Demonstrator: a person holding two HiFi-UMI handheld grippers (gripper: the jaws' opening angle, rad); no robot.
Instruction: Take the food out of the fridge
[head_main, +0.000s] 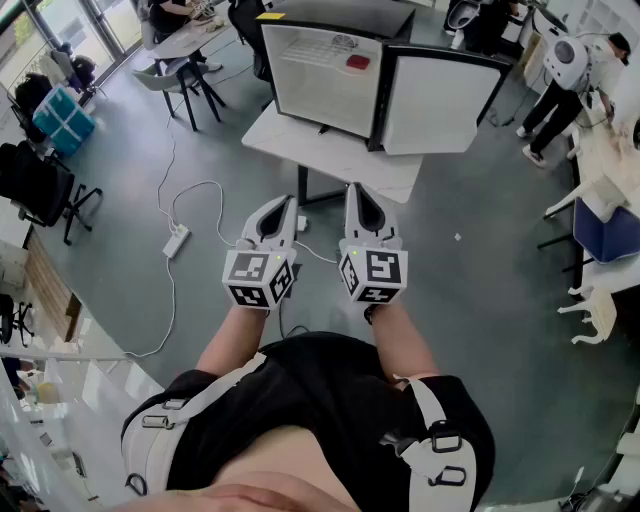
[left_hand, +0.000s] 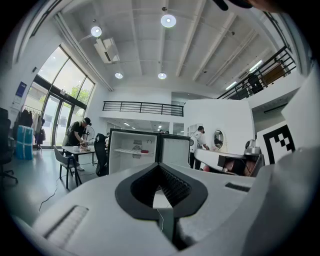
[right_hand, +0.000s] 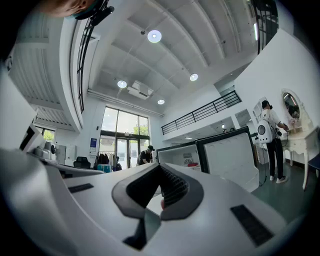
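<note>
Our left gripper (left_hand: 160, 169) has its jaws pressed together with nothing between them. Our right gripper (right_hand: 160, 169) looks the same, its tips meeting on nothing. The head view shows both held side by side above the grey floor (head_main: 480, 260), well short of the white table (head_main: 330, 160). On that table stands the mini fridge (head_main: 322, 85), its door (head_main: 440, 100) swung open to the right. The red food item (head_main: 357, 62) lies on a shelf (head_main: 315, 50) inside, untouched. Only the head view shows the power strip (head_main: 176, 240) on the floor. Only the gripper views show the ceiling lamps (left_hand: 168, 20) and the balcony railing (left_hand: 142, 107). The left gripper view looks straight into the fridge, while the right gripper view catches mostly the door's inner face.
</note>
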